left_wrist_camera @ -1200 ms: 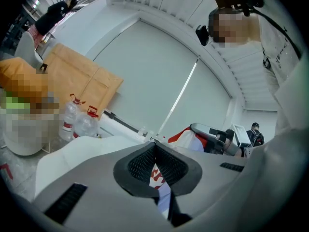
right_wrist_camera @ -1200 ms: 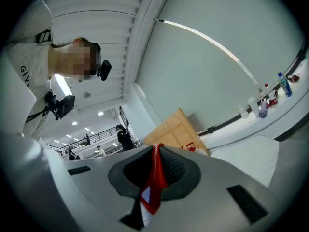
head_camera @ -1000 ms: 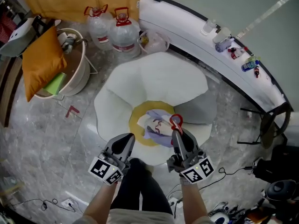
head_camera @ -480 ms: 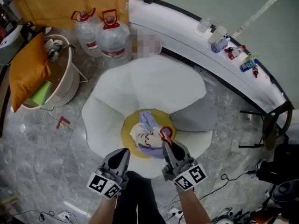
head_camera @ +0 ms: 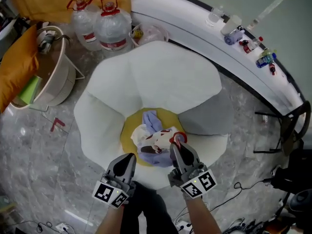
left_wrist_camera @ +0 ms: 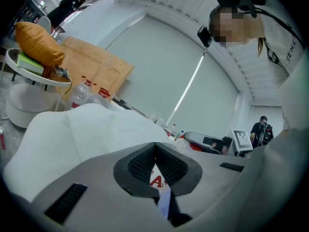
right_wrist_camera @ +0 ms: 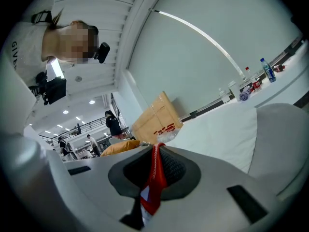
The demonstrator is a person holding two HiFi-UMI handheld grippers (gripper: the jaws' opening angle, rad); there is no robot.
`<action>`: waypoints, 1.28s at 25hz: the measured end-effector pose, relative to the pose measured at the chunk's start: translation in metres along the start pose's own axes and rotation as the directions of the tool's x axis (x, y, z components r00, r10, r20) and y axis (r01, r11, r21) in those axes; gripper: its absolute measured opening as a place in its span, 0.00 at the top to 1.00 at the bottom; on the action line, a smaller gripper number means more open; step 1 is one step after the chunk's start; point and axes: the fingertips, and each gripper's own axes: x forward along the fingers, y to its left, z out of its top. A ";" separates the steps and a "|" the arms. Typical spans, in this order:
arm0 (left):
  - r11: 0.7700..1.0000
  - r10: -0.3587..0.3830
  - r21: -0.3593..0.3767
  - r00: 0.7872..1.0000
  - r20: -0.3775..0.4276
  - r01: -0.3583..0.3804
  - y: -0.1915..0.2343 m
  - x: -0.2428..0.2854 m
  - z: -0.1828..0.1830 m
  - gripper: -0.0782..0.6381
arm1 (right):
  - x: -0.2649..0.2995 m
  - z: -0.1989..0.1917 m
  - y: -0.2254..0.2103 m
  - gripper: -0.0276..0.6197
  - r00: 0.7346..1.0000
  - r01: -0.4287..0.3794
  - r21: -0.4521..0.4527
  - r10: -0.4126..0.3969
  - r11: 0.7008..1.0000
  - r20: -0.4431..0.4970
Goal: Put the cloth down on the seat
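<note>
A white petal-shaped chair (head_camera: 161, 77) has a round yellow seat (head_camera: 127, 130). A white cloth (head_camera: 156, 139) with purple parts and dark red print lies bunched on that seat. My right gripper (head_camera: 176, 141) is at the cloth's near right edge, shut on its red hem. The right gripper view shows the red hem (right_wrist_camera: 153, 178) pinched between the pads of the right gripper (right_wrist_camera: 155, 151). My left gripper (head_camera: 129, 157) hovers over the seat's front left rim with its tips together. In the left gripper view, a sliver of cloth (left_wrist_camera: 157, 180) shows behind the touching tips of the left gripper (left_wrist_camera: 155, 146).
Two big water bottles (head_camera: 112, 28) stand behind the chair. A round tub table (head_camera: 53, 77) with an orange cushion (head_camera: 19, 67) is at the left. A curved white counter (head_camera: 204, 30) with small bottles (head_camera: 265, 60) runs along the back right. A black frame (head_camera: 287, 126) stands at the right.
The cloth hung higher from my right gripper; now it has come down and spread onto the yellow seat. Both grippers have moved closer to the seat. The right grip is unchanged.
</note>
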 end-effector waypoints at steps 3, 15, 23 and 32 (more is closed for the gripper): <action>1.000 0.009 -0.004 1.000 0.017 -0.009 0.012 0.007 -0.022 0.88 | -0.004 -0.030 -0.019 0.90 1.000 0.010 0.004 -0.010 1.000 -0.007; 0.994 0.099 -0.047 0.990 0.102 -0.095 0.066 0.025 -0.071 0.88 | 0.007 -0.104 -0.079 0.90 0.998 0.053 0.007 -0.053 0.999 -0.021; 0.998 0.060 -0.024 0.993 0.102 -0.058 0.074 0.044 -0.089 0.88 | 0.027 -0.135 -0.099 0.90 0.998 0.045 -0.006 -0.045 0.999 -0.049; 0.999 0.031 0.002 0.994 0.104 -0.032 0.083 0.054 -0.100 0.88 | 0.040 -0.177 -0.126 0.90 0.987 0.072 0.009 -0.069 0.997 -0.147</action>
